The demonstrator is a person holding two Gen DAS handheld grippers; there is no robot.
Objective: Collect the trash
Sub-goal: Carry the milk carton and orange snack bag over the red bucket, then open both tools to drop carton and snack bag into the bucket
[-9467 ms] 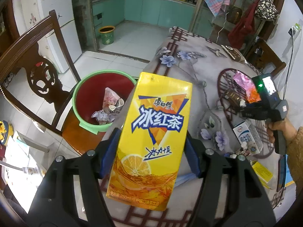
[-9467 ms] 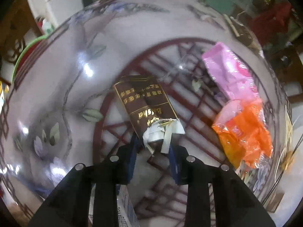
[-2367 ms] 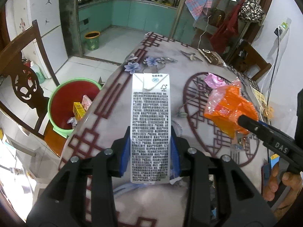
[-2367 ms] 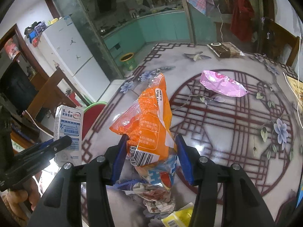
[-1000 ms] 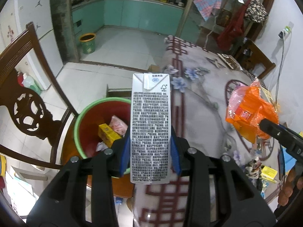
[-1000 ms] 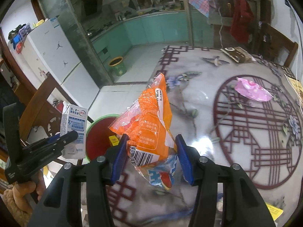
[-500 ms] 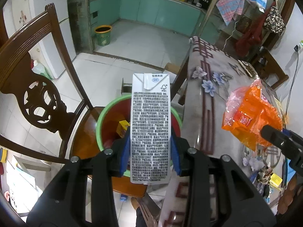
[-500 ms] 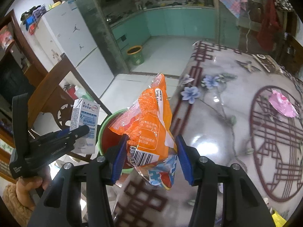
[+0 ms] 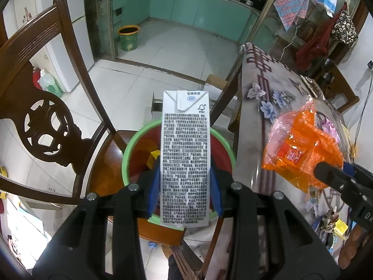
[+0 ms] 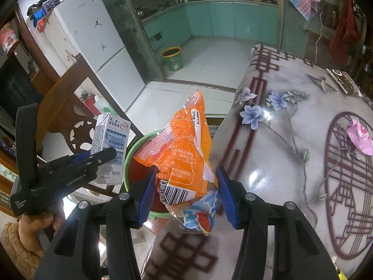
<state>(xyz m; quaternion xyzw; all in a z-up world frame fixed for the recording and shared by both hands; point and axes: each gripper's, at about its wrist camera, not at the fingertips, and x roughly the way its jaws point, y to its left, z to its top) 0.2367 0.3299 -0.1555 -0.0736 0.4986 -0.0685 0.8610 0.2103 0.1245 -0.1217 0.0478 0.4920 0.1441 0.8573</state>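
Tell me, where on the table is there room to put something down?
The table is bare between the blue flowers and the round red lattice pattern, and inside that ring below the pink wrapper. It is crowded at the near edge, where crumpled wrappers lie, and in the red bin, which already holds trash.

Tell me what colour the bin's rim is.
Light green; the bin is red inside. The left wrist view shows it best.

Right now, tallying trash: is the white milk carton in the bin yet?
Out: white milk carton is clamped in the left gripper, above green-rimmed bin.
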